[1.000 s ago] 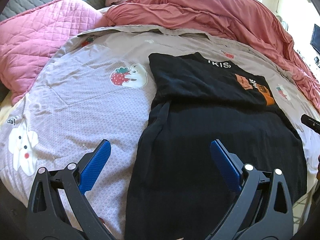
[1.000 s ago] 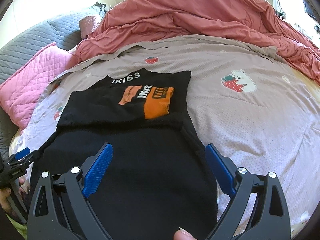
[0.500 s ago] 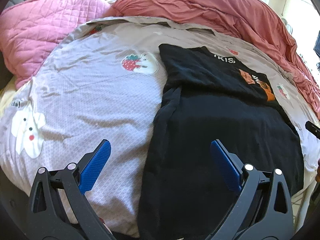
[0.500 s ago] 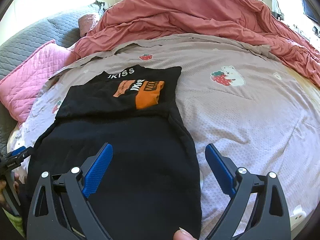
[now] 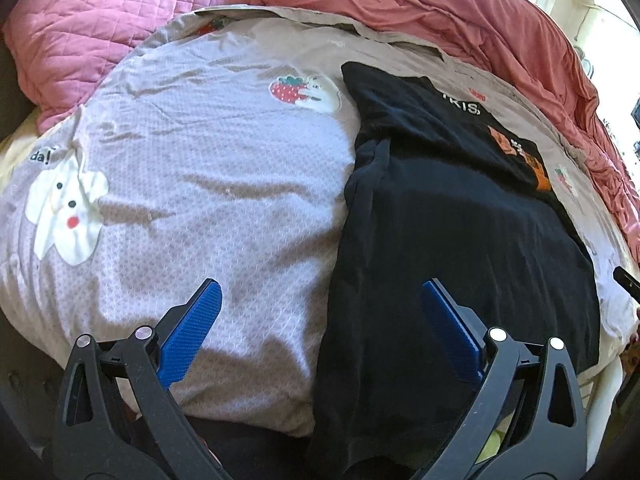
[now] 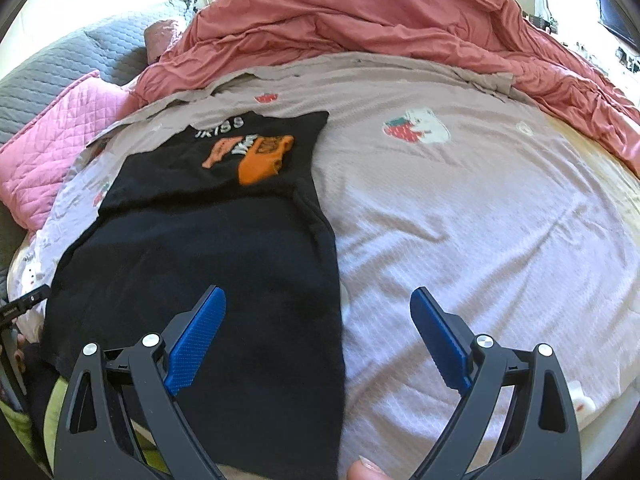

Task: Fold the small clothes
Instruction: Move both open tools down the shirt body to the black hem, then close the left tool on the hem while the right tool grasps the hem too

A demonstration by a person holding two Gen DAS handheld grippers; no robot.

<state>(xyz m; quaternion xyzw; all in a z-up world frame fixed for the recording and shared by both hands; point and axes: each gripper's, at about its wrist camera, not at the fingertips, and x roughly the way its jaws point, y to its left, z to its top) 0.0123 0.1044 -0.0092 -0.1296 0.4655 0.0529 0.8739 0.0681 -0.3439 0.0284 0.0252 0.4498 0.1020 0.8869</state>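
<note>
- I see a black T-shirt [image 6: 208, 248] lying flat on the bed, its far part folded over so that white lettering and an orange print [image 6: 260, 160] face up; the near hem hangs over the bed's front edge.
- In the left wrist view the same garment [image 5: 460, 248] lies right of centre, its left edge running down toward my left gripper.
- My left gripper [image 5: 320, 320] is released, blue pads spread wide; it hovers above the near edge of the bed, holding nothing. Its right pad [image 5: 450, 336] sits over the black fabric, its left pad [image 5: 192, 332] over bare cover.
- My right gripper [image 6: 316, 328] is likewise spread wide and empty. Its left pad [image 6: 196, 340] is over the shirt, its right pad [image 6: 438, 340] over the cover; the shirt's right edge falls between them.
- A fingertip [image 6: 370, 472] shows at the bottom of the right wrist view.
- The bed cover [image 6: 480, 220] is pale lilac-grey, printed with a strawberry-and-bear motif [image 6: 416, 130]; a white cartoon figure [image 5: 64, 208] shows near its left edge.
- A crumpled salmon-red duvet [image 6: 380, 20] is heaped along the far side of the bed.
- A pink quilted pillow [image 5: 112, 16] lies at the far left, a grey quilted one [image 6: 60, 64] behind it.
</note>
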